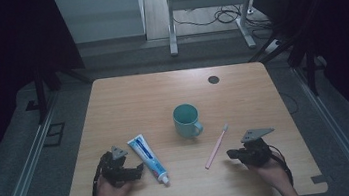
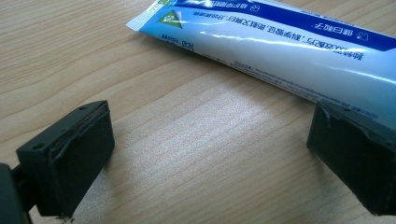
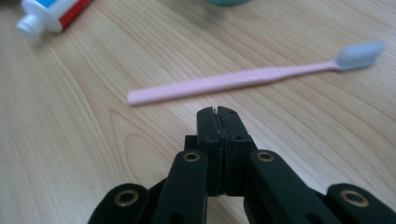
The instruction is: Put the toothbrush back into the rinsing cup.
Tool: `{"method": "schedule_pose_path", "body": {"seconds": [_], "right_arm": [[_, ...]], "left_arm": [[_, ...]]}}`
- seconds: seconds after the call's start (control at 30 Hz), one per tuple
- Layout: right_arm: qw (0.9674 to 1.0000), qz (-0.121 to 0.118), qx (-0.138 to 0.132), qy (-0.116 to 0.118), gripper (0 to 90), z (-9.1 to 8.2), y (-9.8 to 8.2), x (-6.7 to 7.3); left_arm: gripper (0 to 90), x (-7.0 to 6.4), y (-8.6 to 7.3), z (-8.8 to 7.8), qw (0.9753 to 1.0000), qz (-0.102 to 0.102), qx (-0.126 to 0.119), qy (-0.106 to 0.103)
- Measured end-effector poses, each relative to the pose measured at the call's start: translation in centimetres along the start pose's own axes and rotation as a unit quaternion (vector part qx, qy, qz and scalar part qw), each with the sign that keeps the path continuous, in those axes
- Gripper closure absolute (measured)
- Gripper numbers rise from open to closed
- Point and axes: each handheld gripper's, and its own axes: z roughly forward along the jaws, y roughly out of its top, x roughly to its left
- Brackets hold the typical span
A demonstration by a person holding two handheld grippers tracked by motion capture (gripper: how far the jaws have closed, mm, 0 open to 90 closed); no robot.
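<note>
A white and blue toothpaste tube [image 1: 147, 158] lies slantwise on the wooden table [image 1: 127, 98], cap toward the front edge. My left gripper [image 1: 138, 169] rests just left of it; in the left gripper view its jaws stand wide apart, the tube [image 2: 280, 51] lying ahead and running behind the right-hand pad [image 2: 359, 158], nothing between them. A pink toothbrush [image 1: 216, 147] lies right of centre, bristles toward the back. My right gripper [image 1: 230, 154] sits to its right, jaws pressed together and holding nothing [image 3: 217, 112], with the toothbrush [image 3: 233, 83] a little beyond the tips.
A teal mug [image 1: 187, 120] stands at mid-table, handle to the front right. A dark round grommet [image 1: 213, 79] marks the far edge. The tube's white cap [image 3: 29, 24] shows at the top left of the right gripper view.
</note>
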Motion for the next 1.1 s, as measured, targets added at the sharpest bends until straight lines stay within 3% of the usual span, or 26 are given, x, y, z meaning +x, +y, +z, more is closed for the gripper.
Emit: {"method": "schedule_pose_path", "body": {"seconds": [1.1], "right_arm": [[0.9993,-0.026,0.013,0.021,85.4,4.5,3.0,1.8]], "left_arm": [[0.7,0.0,0.0,0.0,1.0000,0.000,0.000,0.000]]}}
